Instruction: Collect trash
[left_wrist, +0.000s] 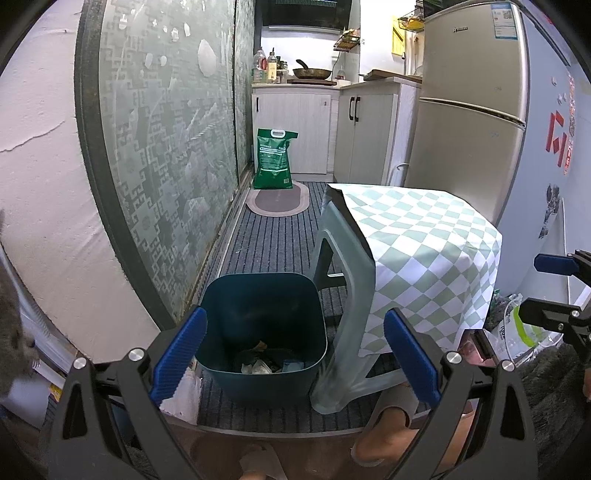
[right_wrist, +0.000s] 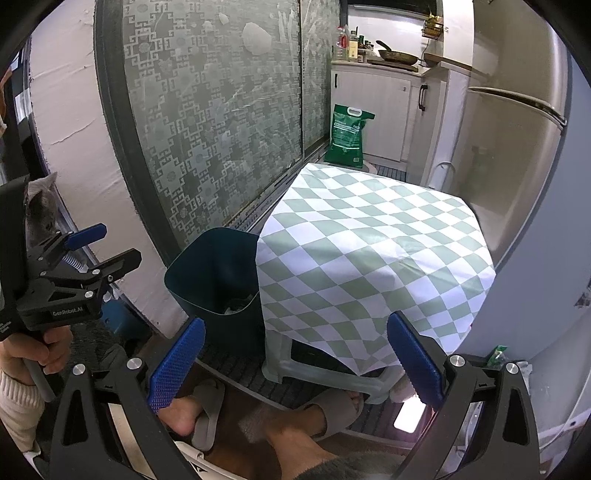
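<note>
The left gripper (right_wrist: 79, 254), marked "GenRobot.AI", and the right gripper (right_wrist: 295, 363) both gape wide, grasping nothing. 1 dark blue bin (left_wrist: 264, 332) sits on the floor between the left gripper's fingers, holding a few crumpled scraps of trash (left_wrist: 260, 365). Just right of it stands 1 stool (left_wrist: 340, 306) under a green-checked cloth (right_wrist: 369, 266).

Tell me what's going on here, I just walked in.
A person in slippers is collecting trash with a handheld gripper in each hand. Both the left gripper and the right gripper are open and hold nothing. A dark blue bin stands on the striped mat beside a stool draped with a green-and-white checked cloth; a few scraps already lie at the bin's bottom. The cloth's top looks bare. The left gripper points toward the bin's opening.
</note>
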